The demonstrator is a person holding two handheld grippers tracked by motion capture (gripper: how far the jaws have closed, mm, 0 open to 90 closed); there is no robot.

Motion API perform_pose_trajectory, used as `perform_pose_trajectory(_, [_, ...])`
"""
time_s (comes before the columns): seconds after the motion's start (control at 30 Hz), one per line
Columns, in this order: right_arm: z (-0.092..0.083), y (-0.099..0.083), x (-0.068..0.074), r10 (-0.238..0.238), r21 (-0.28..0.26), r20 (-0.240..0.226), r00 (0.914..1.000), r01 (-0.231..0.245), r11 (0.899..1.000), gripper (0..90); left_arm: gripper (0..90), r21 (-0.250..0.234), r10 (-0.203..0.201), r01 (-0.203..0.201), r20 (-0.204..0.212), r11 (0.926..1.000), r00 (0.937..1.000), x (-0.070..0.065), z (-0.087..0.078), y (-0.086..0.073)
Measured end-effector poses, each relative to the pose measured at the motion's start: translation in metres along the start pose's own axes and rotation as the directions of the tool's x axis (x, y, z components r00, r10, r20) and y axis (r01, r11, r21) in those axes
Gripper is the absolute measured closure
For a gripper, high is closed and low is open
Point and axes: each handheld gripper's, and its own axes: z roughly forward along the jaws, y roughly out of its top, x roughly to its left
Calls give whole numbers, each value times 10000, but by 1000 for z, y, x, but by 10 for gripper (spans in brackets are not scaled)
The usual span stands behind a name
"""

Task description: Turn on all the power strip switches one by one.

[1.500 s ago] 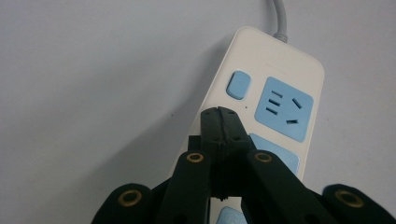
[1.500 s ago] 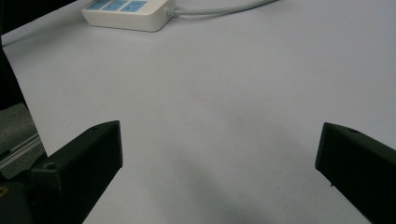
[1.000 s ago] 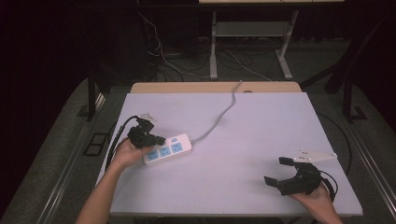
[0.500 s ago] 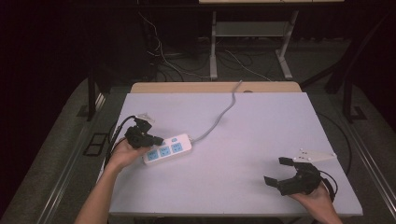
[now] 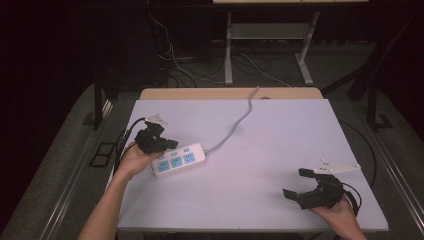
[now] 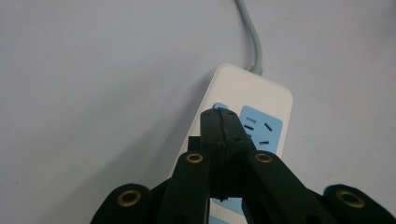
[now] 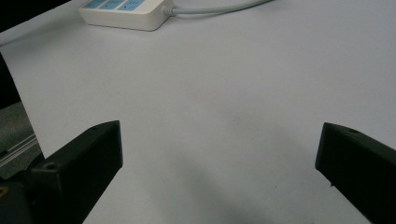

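Note:
A white power strip [image 5: 178, 160] with blue socket faces lies on the left part of the white table [image 5: 270, 145]. Its grey cable [image 5: 235, 127] runs off towards the far edge. My left gripper [image 5: 167, 144] hovers at the strip's left end. In the left gripper view this left gripper [image 6: 219, 116] has its jaws pressed together with nothing between them, and its tip is over a blue socket of the power strip [image 6: 254, 88]. My right gripper [image 5: 297, 183] rests near the front right corner with its jaws wide apart. In the right gripper view, only bare table lies between the jaws of the right gripper [image 7: 219, 154], and the power strip [image 7: 126, 11] is far off.
A wooden table edge [image 5: 230, 93] adjoins the far side of the white table. Cables [image 5: 180, 60] and metal table legs [image 5: 228, 50] lie on the dark floor beyond. The white table's front edge runs close under both hands.

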Motion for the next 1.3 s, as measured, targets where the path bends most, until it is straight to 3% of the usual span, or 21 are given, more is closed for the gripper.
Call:
perform_pose_trajectory(0.4, [0, 0, 0, -3, -6, 1, 10000, 3, 10000, 7, 895, 27, 231, -231, -21, 9997, 9997, -5, 7, 11])
perform_pose_trajectory(1.3, [0, 0, -1, -10, 46, -39, 10000, 10, 10000, 7, 895, 618, 288, -288, 14, 9977, 9996, -4, 43, 10])
